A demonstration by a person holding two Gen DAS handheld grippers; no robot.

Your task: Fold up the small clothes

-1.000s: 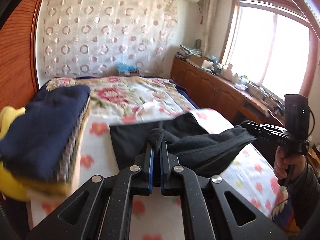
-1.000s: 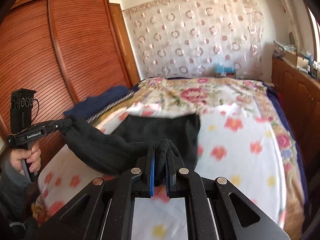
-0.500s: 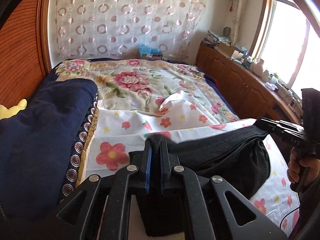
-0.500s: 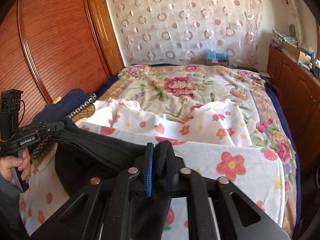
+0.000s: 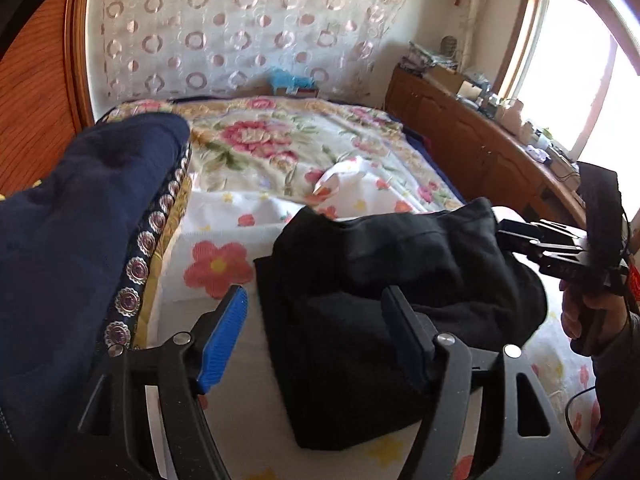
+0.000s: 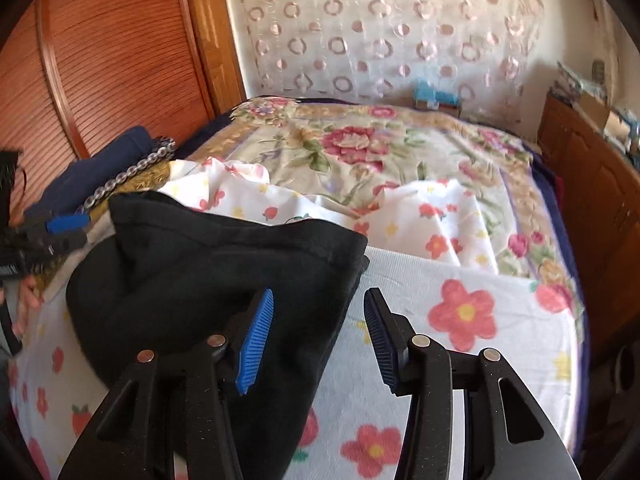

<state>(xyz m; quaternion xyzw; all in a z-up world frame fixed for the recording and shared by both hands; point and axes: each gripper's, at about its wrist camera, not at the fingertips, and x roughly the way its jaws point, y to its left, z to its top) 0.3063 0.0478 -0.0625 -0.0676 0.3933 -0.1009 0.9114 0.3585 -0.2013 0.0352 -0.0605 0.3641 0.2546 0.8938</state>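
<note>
Left wrist view: left gripper [image 5: 316,336] wide open, holding nothing; right gripper [image 6: 318,336] same. Black garment [image 5: 384,280] lies folded on bed [image 6: 460,264], long axis crosswise.

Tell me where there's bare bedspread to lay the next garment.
Free: flowered blanket right of the black garment, toward the cabinets; also beyond it near the rumpled white sheet. Crowded: left side, the navy folded stack.
</note>
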